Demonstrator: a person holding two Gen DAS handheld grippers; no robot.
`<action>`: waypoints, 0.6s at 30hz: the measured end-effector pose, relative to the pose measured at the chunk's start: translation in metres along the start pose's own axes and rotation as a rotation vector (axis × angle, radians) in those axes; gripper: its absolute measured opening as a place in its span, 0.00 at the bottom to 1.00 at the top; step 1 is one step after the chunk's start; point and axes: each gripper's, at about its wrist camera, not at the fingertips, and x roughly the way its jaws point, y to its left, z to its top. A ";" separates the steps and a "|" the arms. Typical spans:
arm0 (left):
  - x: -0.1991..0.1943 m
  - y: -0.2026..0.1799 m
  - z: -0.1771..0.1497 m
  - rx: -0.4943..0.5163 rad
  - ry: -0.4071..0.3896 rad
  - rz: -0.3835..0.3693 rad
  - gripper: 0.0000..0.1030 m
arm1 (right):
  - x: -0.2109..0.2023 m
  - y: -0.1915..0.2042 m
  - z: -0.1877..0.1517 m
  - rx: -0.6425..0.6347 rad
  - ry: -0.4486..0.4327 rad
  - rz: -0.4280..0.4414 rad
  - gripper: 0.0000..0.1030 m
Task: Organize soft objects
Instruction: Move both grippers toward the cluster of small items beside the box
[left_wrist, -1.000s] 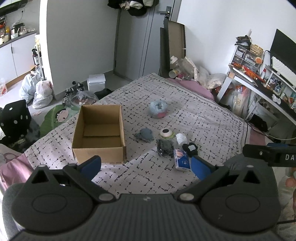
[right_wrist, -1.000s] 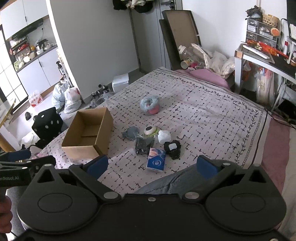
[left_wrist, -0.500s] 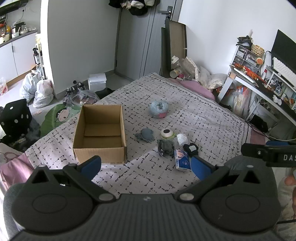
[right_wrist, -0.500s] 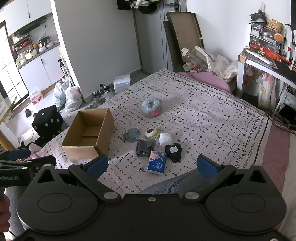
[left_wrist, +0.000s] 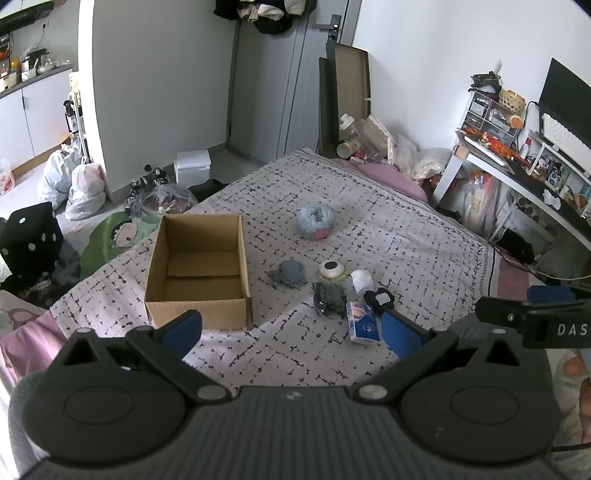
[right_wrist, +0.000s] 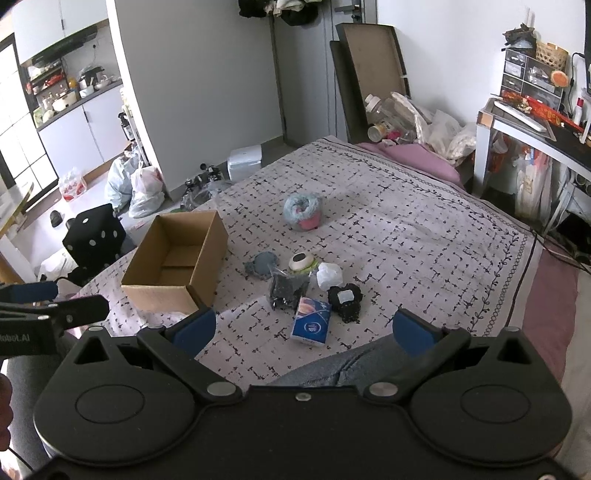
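An open cardboard box (left_wrist: 197, 273) (right_wrist: 177, 258) sits empty on the patterned bedspread (left_wrist: 388, 236). Right of it lies a cluster of small soft things: a grey plush (left_wrist: 289, 274) (right_wrist: 261, 264), a white eyeball toy (left_wrist: 331, 268) (right_wrist: 301, 261), a dark bundle (left_wrist: 328, 297) (right_wrist: 285, 291), a white wad (left_wrist: 362, 280) (right_wrist: 329, 275), a black pouch (left_wrist: 380, 297) (right_wrist: 346, 300) and a blue tissue pack (left_wrist: 362, 322) (right_wrist: 311, 320). A blue-pink fluffy ball (left_wrist: 316, 222) (right_wrist: 303, 211) lies farther back. My left gripper (left_wrist: 291, 330) and right gripper (right_wrist: 303, 330) are open and empty, held above the bed's near edge.
A desk with clutter (left_wrist: 517, 162) stands at the right. Bags and bottles (left_wrist: 373, 140) pile at the bed's far end. Plastic bags (left_wrist: 79, 181), a black dotted cushion (left_wrist: 31, 236) and a white box (left_wrist: 192, 167) are on the floor at the left. My jeans-clad leg (right_wrist: 332, 369) is under the right gripper.
Both views have shifted slightly, the objects drifting a little in frame. Both grippers stay open and nothing on the bed has moved.
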 end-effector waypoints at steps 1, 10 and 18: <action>0.000 0.000 0.000 0.001 0.001 -0.003 0.99 | 0.000 0.000 0.000 0.000 0.002 0.001 1.00; 0.001 0.000 -0.001 0.001 0.007 -0.006 0.99 | 0.003 -0.002 0.001 -0.006 -0.003 0.005 1.00; 0.013 0.001 0.003 -0.003 0.013 -0.003 0.99 | 0.015 -0.009 0.009 0.020 -0.006 0.003 1.00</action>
